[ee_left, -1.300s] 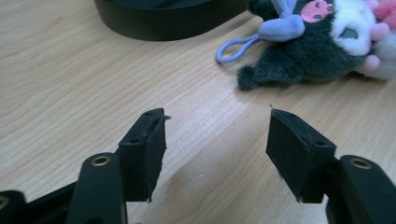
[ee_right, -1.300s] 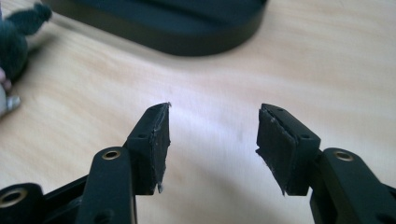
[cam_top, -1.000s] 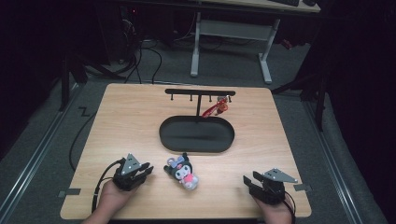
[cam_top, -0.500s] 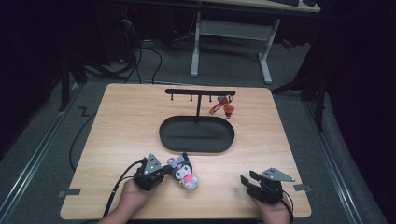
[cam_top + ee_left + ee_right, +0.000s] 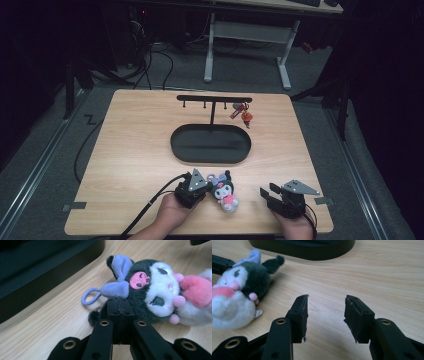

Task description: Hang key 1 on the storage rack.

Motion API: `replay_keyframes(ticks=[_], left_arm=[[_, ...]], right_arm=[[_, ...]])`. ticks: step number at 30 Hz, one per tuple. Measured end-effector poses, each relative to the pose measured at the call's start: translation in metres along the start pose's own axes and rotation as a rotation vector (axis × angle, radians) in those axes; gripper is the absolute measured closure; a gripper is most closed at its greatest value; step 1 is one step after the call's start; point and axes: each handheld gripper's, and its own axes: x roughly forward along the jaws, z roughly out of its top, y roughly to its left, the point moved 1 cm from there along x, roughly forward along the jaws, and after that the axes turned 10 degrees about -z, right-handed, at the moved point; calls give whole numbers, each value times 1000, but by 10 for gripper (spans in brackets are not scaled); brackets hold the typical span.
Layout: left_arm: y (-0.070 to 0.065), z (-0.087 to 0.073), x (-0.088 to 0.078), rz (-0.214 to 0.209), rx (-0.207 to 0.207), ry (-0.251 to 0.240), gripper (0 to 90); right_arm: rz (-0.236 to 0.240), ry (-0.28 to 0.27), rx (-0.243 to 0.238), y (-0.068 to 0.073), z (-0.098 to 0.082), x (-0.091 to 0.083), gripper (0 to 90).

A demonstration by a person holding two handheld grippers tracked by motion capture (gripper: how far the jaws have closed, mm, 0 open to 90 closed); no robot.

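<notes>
A small plush toy with a dark head, purple bow and pink heart lies on the wooden table near the front edge. It also appears in the left gripper view and the right gripper view. My left gripper is right at the toy's left side. Its jaws are shut pad against pad, tips against the dark fur under the bow, beside the purple loop. My right gripper rests to the toy's right, open, with bare table between its pads.
A black oval tray sits mid-table with a T-shaped hook rack rising behind it. A red keychain hangs from the rack's right end. The left gripper's cable trails off the front edge.
My left gripper has slid right across the table from the front left up against the plush toy. The right gripper has stayed put. The hanging keychain has shifted a little.
</notes>
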Motion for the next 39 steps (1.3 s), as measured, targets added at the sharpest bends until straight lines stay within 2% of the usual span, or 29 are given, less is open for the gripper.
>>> replay_keyframes(ticks=[3,4,5,6,7,8,9,12,17,20,23,26,27,28,30,31,32,33,36,39], left_arm=[[-4,2,-1,-9,-2,-15,829],[-12,3,-7,-21,8,-33,830],[-12,3,-7,-21,8,-33,856],[-26,2,-12,-65,30,-30,880],[-26,2,-12,-65,30,-30,896],[-39,1,-9,-109,51,2,900],[-43,0,-5,-125,55,17,900],[-47,3,10,-116,82,45,900],[-45,19,35,-108,79,50,900],[-46,21,37,-114,73,42,900],[-49,15,24,-114,96,19,874],[-38,5,4,-108,65,-8,763],[-38,5,4,-108,65,-8,726],[-26,-3,-13,-75,51,-24,710],[-9,-13,-32,-27,40,-30,670],[-9,-13,-32,-27,40,-30,646],[0,-18,-41,8,34,-28,646],[20,-29,-60,84,24,-20,616],[48,-45,-87,171,-25,-18,576],[69,-61,-105,221,-64,-15,540]], right_arm=[[2,-7,-4,-1,0,0,538],[3,-6,1,-1,0,-1,537],[3,-6,1,-1,0,-1,537],[3,-11,-2,-2,0,-2,538],[4,-11,2,-2,0,-2,539],[6,-12,6,-2,0,-2,540],[8,-9,12,-2,0,-2,540],[10,-9,13,-3,0,-3,543],[8,-14,9,-3,0,-3,545],[10,-7,15,-6,-1,-1,545],[13,0,21,-7,-2,-1,544],[8,11,35,-8,-3,-1,553],[10,15,36,-9,-3,0,564],[10,14,33,-10,-2,0,565],[6,17,43,-10,-2,0,566],[4,19,40,-10,-1,0,566],[4,19,40,-10,-1,0,566],[2,17,32,-10,-1,1,566],[0,25,15,-8,-1,2,578],[-9,35,-7,-6,-1,4,573]])
